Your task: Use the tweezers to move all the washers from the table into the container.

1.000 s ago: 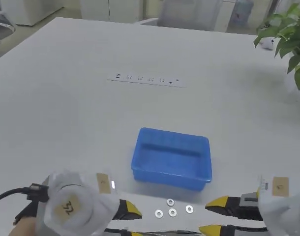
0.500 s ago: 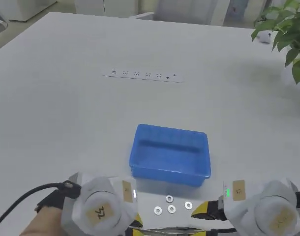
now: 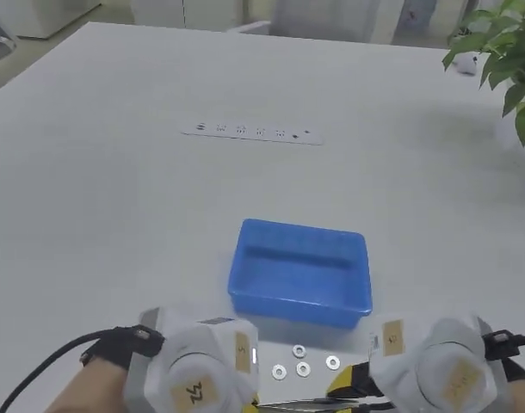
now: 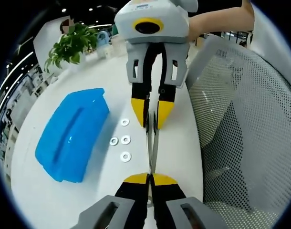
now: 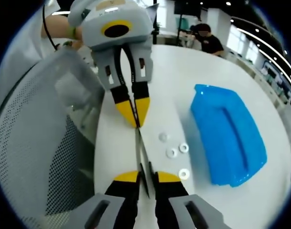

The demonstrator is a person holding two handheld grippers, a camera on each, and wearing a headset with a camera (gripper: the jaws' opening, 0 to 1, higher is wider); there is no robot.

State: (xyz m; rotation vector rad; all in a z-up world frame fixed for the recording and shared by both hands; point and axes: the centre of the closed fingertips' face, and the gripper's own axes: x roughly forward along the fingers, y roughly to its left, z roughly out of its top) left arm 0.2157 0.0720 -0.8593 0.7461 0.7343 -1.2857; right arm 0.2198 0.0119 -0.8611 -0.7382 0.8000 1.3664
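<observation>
Left gripper view gives the clearest look: the left claw (image 4: 150, 179) is clenched on the near end of the slim metal tweezers (image 4: 152, 143), its yellow tips pinched tight together. Facing it from the top of the picture is the right claw (image 4: 152, 110), and its yellow tips hug the far end of the same tool from both sides. So both claws are grasping the tweezers, which run in a straight line between them over the white counter (image 4: 179, 138). Just off to one side, four small flat silver washers (image 4: 126, 140) lie loose on the counter in a little cluster, and none touches the tool. Past them sits the blue rectangular plastic container (image 4: 71, 133), near the washers but apart from them, so all four are outside it. On the other side of the tweezers, a grey mesh chair back (image 4: 241, 124) crowds the counter's edge. In the head view, both claws sit low at the bottom edge with the washers between them and the container just behind the cluster. A leafy green potted plant (image 3: 503, 52) stands at the far right corner of the counter.
</observation>
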